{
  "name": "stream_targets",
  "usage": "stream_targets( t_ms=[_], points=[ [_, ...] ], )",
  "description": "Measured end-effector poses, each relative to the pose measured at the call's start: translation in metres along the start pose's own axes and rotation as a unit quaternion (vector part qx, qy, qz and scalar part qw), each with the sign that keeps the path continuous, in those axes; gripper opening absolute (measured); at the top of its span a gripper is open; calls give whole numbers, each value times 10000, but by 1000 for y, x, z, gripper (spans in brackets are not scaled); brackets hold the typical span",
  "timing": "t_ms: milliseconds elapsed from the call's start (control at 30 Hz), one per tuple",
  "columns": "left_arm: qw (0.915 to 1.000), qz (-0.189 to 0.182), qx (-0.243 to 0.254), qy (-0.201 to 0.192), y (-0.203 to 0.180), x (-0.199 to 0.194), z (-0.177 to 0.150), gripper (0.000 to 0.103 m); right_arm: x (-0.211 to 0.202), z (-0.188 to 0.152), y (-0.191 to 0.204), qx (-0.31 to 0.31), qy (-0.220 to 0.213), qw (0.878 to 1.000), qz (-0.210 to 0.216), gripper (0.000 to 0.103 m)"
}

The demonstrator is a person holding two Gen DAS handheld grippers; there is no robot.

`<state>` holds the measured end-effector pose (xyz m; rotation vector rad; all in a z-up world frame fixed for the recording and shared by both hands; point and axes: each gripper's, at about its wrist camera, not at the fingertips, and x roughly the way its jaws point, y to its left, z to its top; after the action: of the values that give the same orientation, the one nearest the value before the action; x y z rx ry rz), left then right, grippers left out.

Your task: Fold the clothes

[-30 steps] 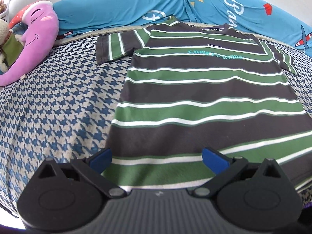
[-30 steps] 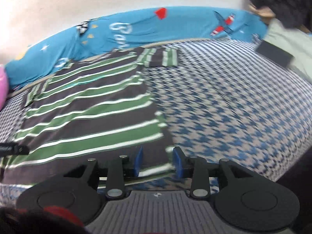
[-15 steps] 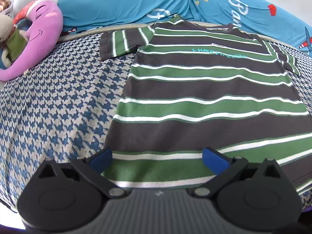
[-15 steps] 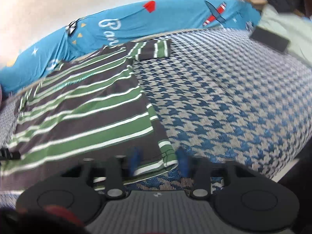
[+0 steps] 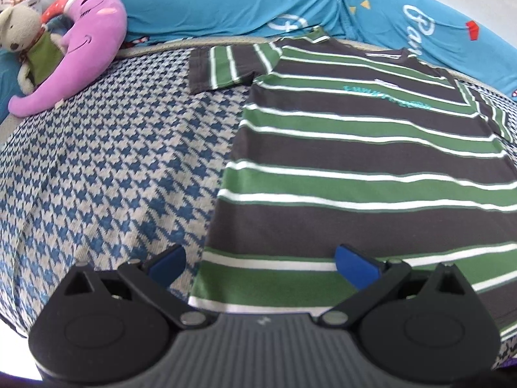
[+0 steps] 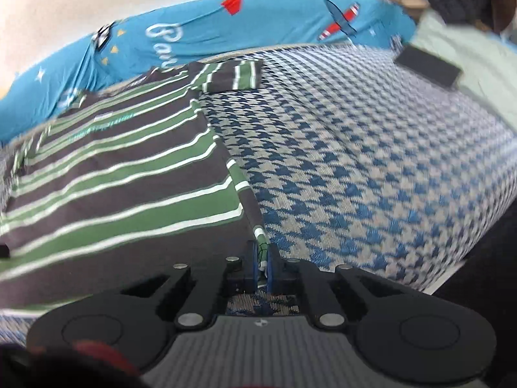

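Risk, right corner: only a thin edge of the shirt (image 6: 122, 194) is pinched at its hem corner, so the cloth may be pulled out of the right claw (image 6: 262, 266) if it is lifted fast or dragged against the bed (image 6: 371, 161).
Risk, left corner: if one corner is raised alone, the hem is likely to be skewed and the fold set crooked.
Risk, sleeves: both sleeves are spread outward and could be bunched under a fold.
Right claw: closed down on the shirt's right hem corner, with striped cloth seen between its pads.
Left claw (image 5: 260, 260): spread wide and empty, with the shirt's left hem corner lying between its fingers.
Shirt: laid flat, face up on the bed, collar toward the blue pillow (image 5: 242, 3), hem nearest both claws.
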<state>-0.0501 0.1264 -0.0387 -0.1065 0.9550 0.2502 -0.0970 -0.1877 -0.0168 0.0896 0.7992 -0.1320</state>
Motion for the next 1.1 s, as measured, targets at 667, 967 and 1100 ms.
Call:
stream_targets(
  t_ms=[667,967,1100],
  points=[
    [9996,17,216,-178,-15,-11,7,103,-10,32,11,158,-179,9980,578,28],
    [9993,-67,346,-153,-34,-8,11,103,12,47,47,-622,289,9896,1266,31],
    [9994,-30,301,-157,-39,-6,13,103,24,51,58,-945,460,9851,1363,32]
  ],
)
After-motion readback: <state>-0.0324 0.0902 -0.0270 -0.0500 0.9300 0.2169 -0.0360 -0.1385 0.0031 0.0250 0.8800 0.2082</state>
